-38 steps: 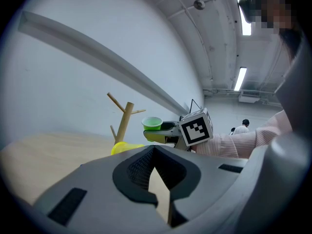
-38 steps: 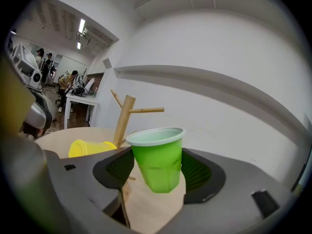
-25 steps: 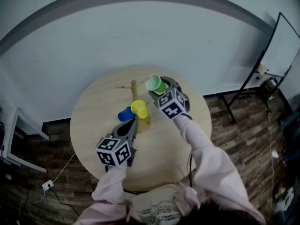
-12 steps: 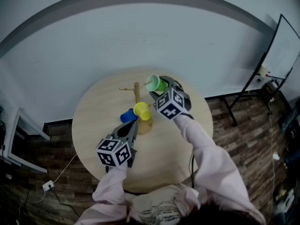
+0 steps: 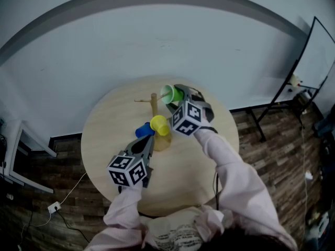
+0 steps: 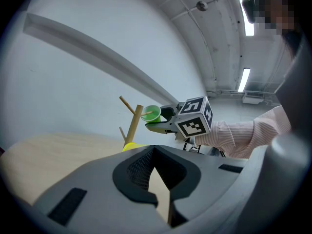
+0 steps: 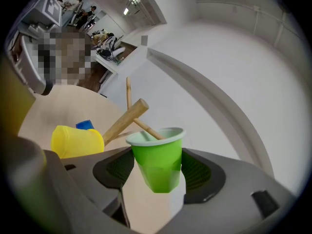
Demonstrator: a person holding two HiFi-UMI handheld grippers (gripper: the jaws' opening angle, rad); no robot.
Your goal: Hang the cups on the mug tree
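Okay, green cup [image 7: 158, 165] is sitting in the right claw [image 7: 157, 177], which is pinching it by the side walls, one pad on each flank, with the mouth facing the mug tree [image 7: 124, 121]. The cup is hanging in the air over the tabletop [image 5: 110, 140], up by the top of the tree. One peg [image 7: 146, 128] is slanting up from the trunk, and its tip is showing right at the cup's rim. It looks to be just inside the mouth, but I cannot tell how deep.

The yellow cup [image 7: 78, 141] is already hanging lower on the tree, and the blue cup [image 7: 85, 125] is peeking out behind it, so I am judging two cups done and the green one as the last.

Step in hand: the person is threading the green cup onto an upper peg.

The left claw [image 6: 155, 150] is resting low near the base of the tree, pressed together at the tips with nothing in it. Whether it is touching the base I cannot tell.

The next move is likely calling for pushing the cup further along the peg until its bottom meets the tip. The mouth needs to stay centred so the rim is not catching on the peg. After that the right claw should spread and back off along the peg's line, so the cup is not dragged off again. The tree may tip if it is pushed sideways.
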